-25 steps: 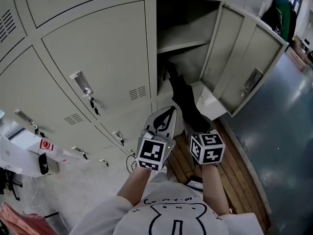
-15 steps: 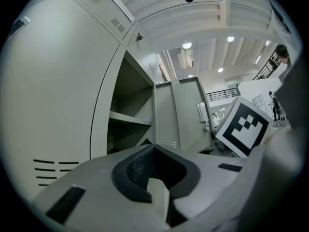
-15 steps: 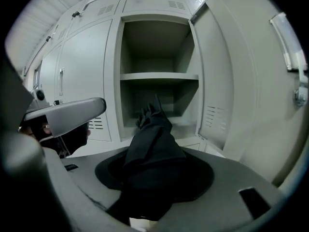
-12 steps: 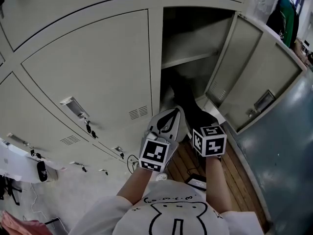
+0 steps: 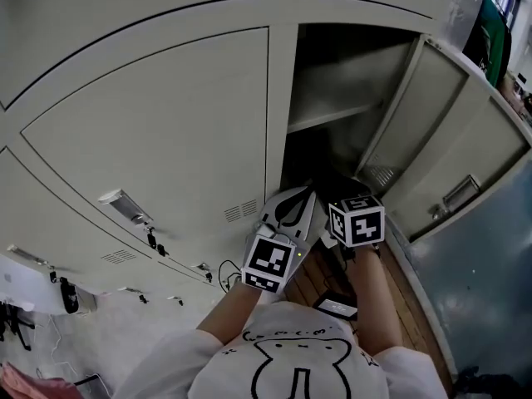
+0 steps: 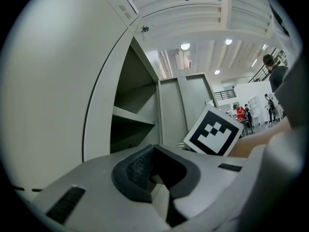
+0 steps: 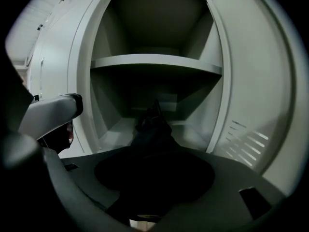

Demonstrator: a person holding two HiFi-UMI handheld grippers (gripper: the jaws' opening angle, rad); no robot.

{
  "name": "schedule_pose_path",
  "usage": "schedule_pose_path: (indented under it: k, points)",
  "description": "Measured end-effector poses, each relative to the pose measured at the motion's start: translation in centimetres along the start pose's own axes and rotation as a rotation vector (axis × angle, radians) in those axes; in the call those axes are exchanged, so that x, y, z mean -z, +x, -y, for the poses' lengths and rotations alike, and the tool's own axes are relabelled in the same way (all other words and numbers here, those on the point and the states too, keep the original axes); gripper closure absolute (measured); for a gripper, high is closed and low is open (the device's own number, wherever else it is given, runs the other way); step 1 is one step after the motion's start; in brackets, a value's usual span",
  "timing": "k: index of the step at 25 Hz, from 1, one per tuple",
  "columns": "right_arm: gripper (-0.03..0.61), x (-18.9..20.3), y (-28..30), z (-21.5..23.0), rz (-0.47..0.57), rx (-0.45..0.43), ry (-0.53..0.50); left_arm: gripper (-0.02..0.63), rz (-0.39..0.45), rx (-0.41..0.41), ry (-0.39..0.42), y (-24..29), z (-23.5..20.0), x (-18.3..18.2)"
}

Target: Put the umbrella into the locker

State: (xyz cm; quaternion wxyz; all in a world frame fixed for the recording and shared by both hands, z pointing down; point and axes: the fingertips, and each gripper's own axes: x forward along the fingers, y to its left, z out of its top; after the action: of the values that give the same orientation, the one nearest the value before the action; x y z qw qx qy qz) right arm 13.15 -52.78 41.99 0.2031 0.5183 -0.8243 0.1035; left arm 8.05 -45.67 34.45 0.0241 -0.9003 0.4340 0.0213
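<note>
Black fabric fills the grip closest to us. Our right gripper (image 5: 342, 196) has its fingers clamped on the near end of the folded umbrella (image 7: 153, 124), so the long body leads the way toward twelve o'clock. We judge that the end grip is chosen so the hand can stay outside while the length slides in. The downward tilt aims the umbrella's far end at the compartment floor rather than the back wall.

At nine o'clock of that hand sits our left gripper (image 5: 301, 199), with its fingers drawn together and nothing between them. It seems to be riding along idle beside the frame post, out of the umbrella's path.

Further on, the umbrella's far end already lies inside the open locker (image 5: 332, 73), in the lower space under the shelf (image 7: 154, 62). The near end remains in our grip at the threshold. That lower space looks like the taller one, which probably explains the choice.

At three o'clock of the opening the door (image 5: 453, 140) stands swung wide, leaving the mouth clear. We judge the job well along, with the umbrella not yet fully in or let go.
</note>
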Motion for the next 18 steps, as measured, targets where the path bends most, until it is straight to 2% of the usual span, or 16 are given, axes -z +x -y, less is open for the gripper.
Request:
schedule_pose_path:
  k: [4, 18]
  points:
    - [0.339, -0.5, 1.8, -0.3, -0.014, -0.038, -0.031, 0.617, -0.002, -0.012, 0.004, 0.4, -0.6, 0.0]
    - [0.322, -1.4, 7.4, 1.1, -0.027, -0.123, -0.041, 0.618, -0.006, -0.069, -0.007, 1.2, -1.6, 0.4]
